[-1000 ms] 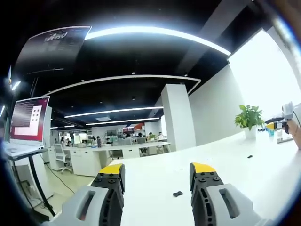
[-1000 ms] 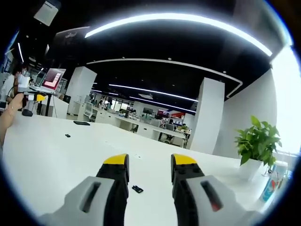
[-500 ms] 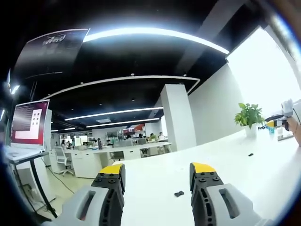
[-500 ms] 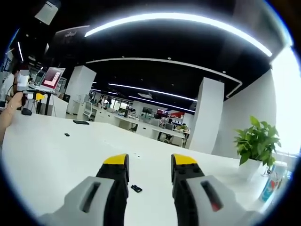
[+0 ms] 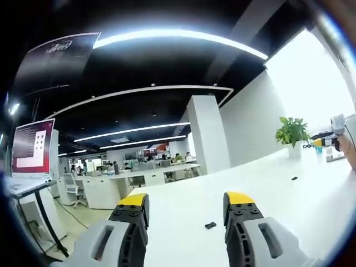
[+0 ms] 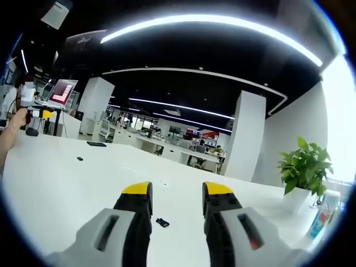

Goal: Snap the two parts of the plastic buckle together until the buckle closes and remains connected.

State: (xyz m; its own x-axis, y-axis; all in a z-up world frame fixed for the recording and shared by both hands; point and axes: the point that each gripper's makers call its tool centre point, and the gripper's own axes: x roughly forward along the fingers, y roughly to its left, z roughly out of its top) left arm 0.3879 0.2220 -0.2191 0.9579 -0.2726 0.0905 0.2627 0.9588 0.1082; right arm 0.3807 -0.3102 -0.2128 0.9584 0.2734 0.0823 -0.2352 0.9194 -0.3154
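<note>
White bench (image 5: 311,194) top carries both buckle pieces. Left gripper (image 5: 185,201) held low over bench, pointing fwd along it, yellow-tipped fingers (image 5: 133,200) spread wide, nothing between them. One small black buckle part (image 5: 210,225) lies flat on bench between those fingers, nearer the right one, not touched; long axis roughly across the view, too small to tell which end faces where. Right gripper (image 6: 177,191) likewise low and level over bench, fingers (image 6: 137,189) apart, empty. Second black buckle part (image 6: 162,222) lies flat in that gap, untouched, long axis slanting down to the right. Potted plant (image 6: 305,167) at far right of right gripper view. Laptop (image 5: 32,147) on stand at left of left gripper view.
</note>
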